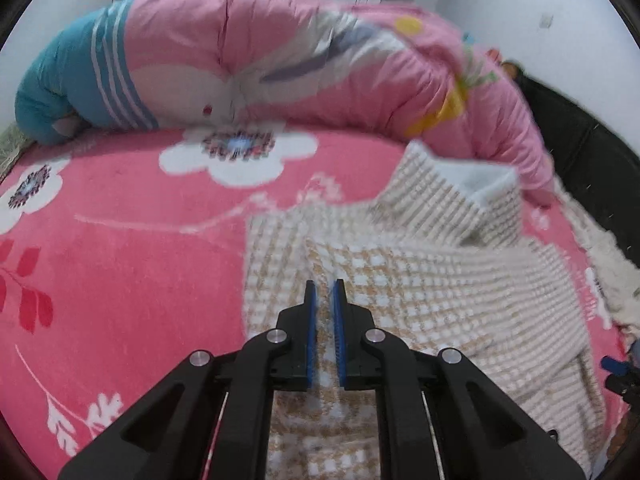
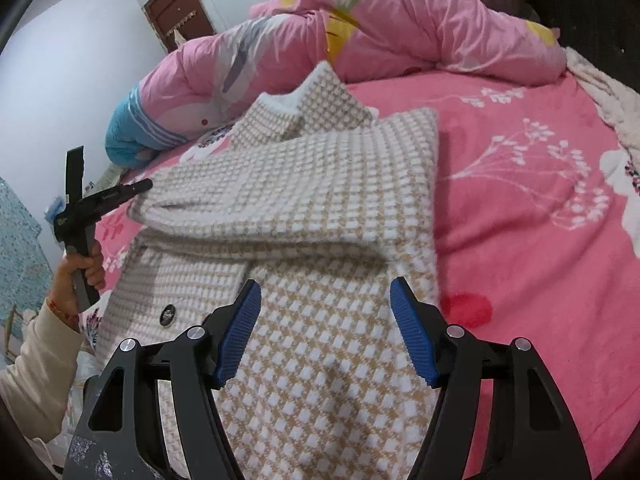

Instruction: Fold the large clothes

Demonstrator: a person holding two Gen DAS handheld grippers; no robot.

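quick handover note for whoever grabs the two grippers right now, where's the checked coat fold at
Left gripper: shut, nothing visibly pinched, above the coat's left part.
Right gripper: open, empty, over the coat's near end.
Checked coat: lies on the pink floral blanket, collar toward the rolled pink quilt.
Done: one side or sleeve appears folded across the body.
Left: probably fold the rest inward, then fold it up lengthwise; button side remains spread out.

Home bedroom: bed (image 2: pixel 520 216) with pink floral blanket, rolled quilt (image 1: pixel 280 68) along its far edge, door (image 2: pixel 176 12) behind it.
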